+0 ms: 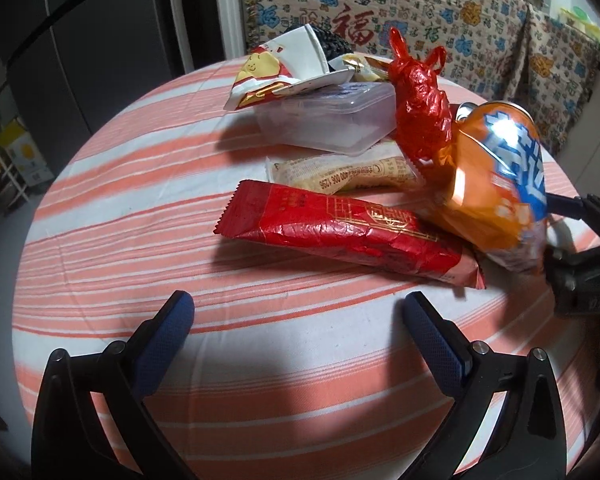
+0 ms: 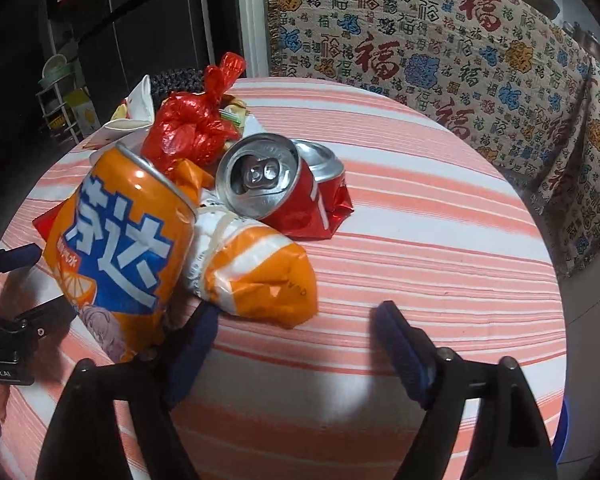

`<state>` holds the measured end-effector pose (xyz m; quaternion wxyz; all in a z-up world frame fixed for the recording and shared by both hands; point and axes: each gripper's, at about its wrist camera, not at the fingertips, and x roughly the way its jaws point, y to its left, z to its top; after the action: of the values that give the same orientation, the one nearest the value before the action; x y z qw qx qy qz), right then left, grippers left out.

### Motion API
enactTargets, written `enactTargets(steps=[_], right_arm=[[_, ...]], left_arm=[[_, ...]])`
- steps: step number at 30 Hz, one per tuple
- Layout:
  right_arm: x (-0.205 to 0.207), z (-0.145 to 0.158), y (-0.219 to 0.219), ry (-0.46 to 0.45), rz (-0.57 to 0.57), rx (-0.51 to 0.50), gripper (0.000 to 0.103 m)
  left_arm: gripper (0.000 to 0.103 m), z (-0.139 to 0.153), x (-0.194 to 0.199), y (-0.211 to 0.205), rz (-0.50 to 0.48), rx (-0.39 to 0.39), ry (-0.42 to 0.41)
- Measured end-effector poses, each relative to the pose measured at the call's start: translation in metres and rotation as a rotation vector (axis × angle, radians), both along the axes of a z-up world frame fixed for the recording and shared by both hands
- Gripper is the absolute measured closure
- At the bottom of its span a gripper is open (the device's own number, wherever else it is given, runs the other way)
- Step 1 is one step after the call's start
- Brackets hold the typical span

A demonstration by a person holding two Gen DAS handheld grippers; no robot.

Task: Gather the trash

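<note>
Orange-and-white striped cloth [image 1: 140, 208] covers the round table where the trash lies in a loose pile. Nearest the left gripper [image 1: 298, 314] is a long red wrapper [image 1: 340, 236], lying flat just ahead of its blue-padded fingers [image 1: 168, 336], which stand wide apart over bare cloth with nothing between them. Beyond the wrapper lie a pale printed packet [image 1: 348, 170], a clear plastic box [image 1: 332, 120] and a torn white carton [image 1: 296, 64] at the far edge.

A knotted red plastic bag [image 2: 192, 128] sits in the middle of the pile. The orange soda can [image 2: 128, 232] leans against it, tilted, on the left of the right-wrist view. It sits just beside the left finger of the right gripper [image 2: 294, 320]; whether they touch cannot be told. That gripper's jaws are spread fully and hold nothing; only striped cloth shows between its pads. An orange-and-white crumpled bag [image 2: 260, 272] lies just ahead of that finger, touching the can, and a crushed red can [image 2: 292, 188] lies on its side behind it, its opened top facing the camera.

A patterned fabric [image 2: 440, 52] hangs behind the table.
</note>
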<state>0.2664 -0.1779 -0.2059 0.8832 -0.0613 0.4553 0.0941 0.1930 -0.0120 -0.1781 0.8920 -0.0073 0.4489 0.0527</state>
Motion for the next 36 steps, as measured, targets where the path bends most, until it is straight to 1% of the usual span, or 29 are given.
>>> enactTargets(steps=[1,2,3,5,36], right_arm=[[-0.0004,-0.0022,0.0045,0.019,0.029,-0.001,0.000],[-0.0021,-0.0025,0.0107,0.012,0.041,-0.033,0.000],[-0.0026,-0.0027,0.0109,0.013,0.043,-0.032,0.000],[-0.0020,-0.0025,0.0074,0.018,0.041,-0.013,0.000],[-0.0032,-0.0007,0.0060,0.015,0.042,-0.021,0.000]], left_arm=[[0.001,-0.0002,0.0003,0.0004,0.000,0.000,0.000],[0.001,-0.0002,0.0004,0.0002,0.000,-0.001,0.000],[0.001,-0.0003,0.0006,0.0000,0.000,0.000,0.001],[0.001,-0.0004,0.0005,0.0010,0.000,-0.001,0.000],[0.001,-0.0006,0.0011,0.0023,0.008,0.003,-0.003]])
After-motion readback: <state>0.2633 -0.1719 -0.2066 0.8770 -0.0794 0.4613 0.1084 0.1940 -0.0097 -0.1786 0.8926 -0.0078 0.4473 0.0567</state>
